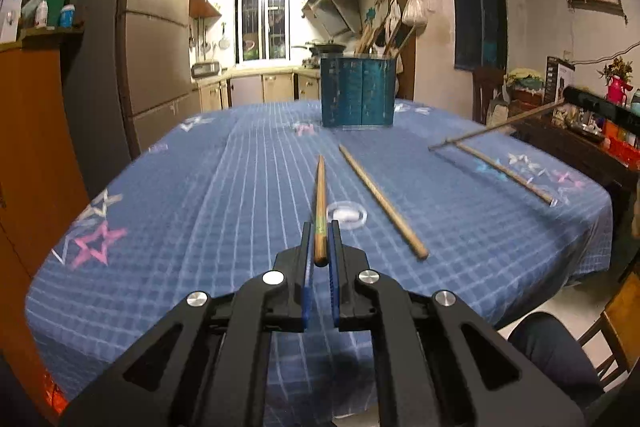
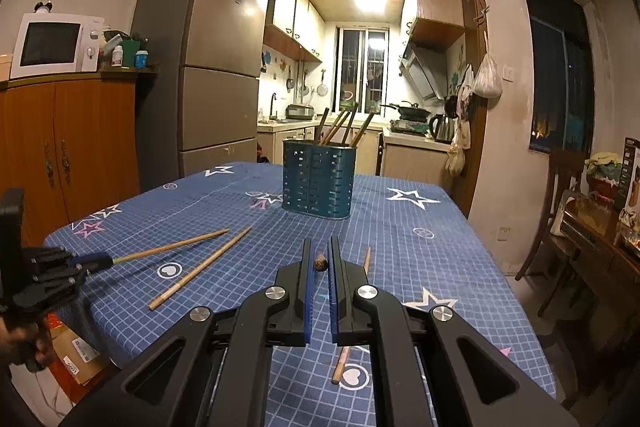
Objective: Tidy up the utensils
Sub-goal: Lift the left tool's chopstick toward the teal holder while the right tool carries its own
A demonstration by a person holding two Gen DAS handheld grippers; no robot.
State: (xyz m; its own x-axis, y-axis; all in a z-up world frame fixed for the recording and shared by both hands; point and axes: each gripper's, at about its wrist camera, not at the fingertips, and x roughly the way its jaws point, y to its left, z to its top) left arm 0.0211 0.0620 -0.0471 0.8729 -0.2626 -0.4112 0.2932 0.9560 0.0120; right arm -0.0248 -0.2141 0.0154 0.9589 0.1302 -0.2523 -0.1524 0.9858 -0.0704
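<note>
Left wrist view: left gripper (image 1: pixel 321 227) pinched narrow on a chopstick (image 1: pixel 320 195), which runs forward between the blue pads (image 1: pixel 334 267), butt end just behind the fingertips, tip pointing toward the holder (image 1: pixel 357 91). Holder is teal, perforated, at the table's far end, with several utensil handles sticking up from it. A second chopstick (image 1: pixel 382 201) lies loose on the blue checked cloth (image 1: pixel 180 195), just right of the held one, angled. Far right: a third chopstick (image 1: pixel 506 173) lies flat on the cloth; over its far end a fourth stick (image 1: pixel 496 125) is held up by the right gripper at frame edge, blurred.

Right wrist view: right gripper (image 2: pixel 319 259) clamped narrow on a chopstick seen end-on (image 2: pixel 320 262). Beneath it, another stick (image 2: pixel 340 367) lies on the cloth. Left gripper (image 2: pixel 90 262) at frame left holds its chopstick off the cloth; a loose one (image 2: pixel 200 269) lies beside. Holder (image 2: pixel 318 181) stands mid-table, beyond.
</note>
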